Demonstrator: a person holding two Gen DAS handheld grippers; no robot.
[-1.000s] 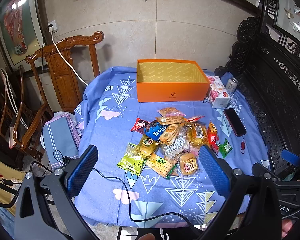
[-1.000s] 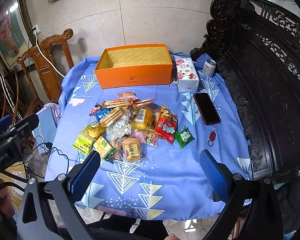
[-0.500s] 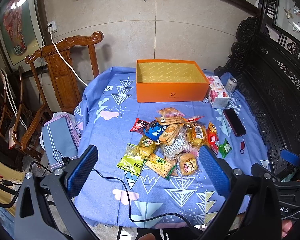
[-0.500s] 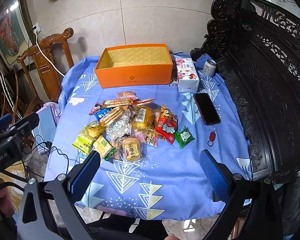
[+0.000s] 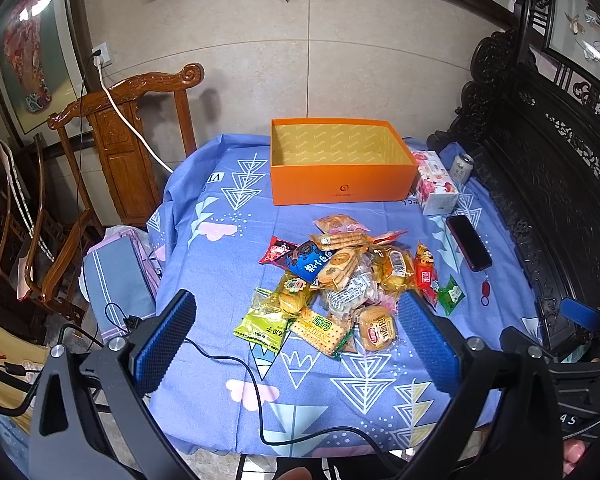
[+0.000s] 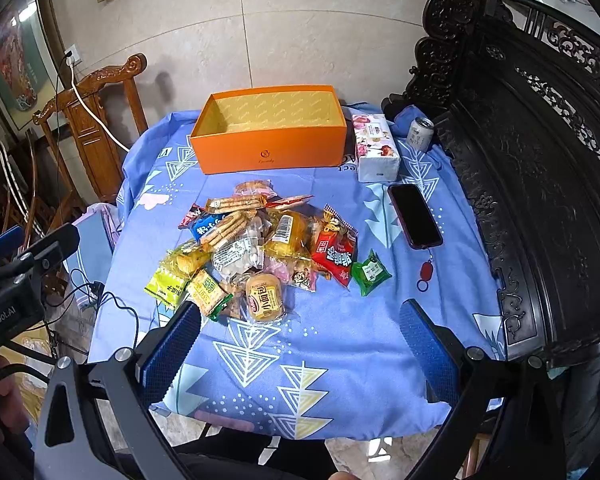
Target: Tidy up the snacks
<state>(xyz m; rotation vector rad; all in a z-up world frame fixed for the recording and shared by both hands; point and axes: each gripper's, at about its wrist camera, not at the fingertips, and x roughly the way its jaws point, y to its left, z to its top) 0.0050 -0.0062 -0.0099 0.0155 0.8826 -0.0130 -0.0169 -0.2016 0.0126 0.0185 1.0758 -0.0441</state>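
Snack pile (image 6: 260,248) mid-worktop, lower packets hidden by overlap. Orange box (image 6: 270,136) far. Left gripper (image 5: 296,340), right gripper (image 6: 296,344): fingers spread, holding nothing, bases cut off.

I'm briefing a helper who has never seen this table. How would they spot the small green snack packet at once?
Start at the orange box at the far side of the blue tablecloth, then come forward to the snack pile. The small green snack packet lies at the pile's right edge, beside the red packet and short of the phone. It is the only dark green square there.
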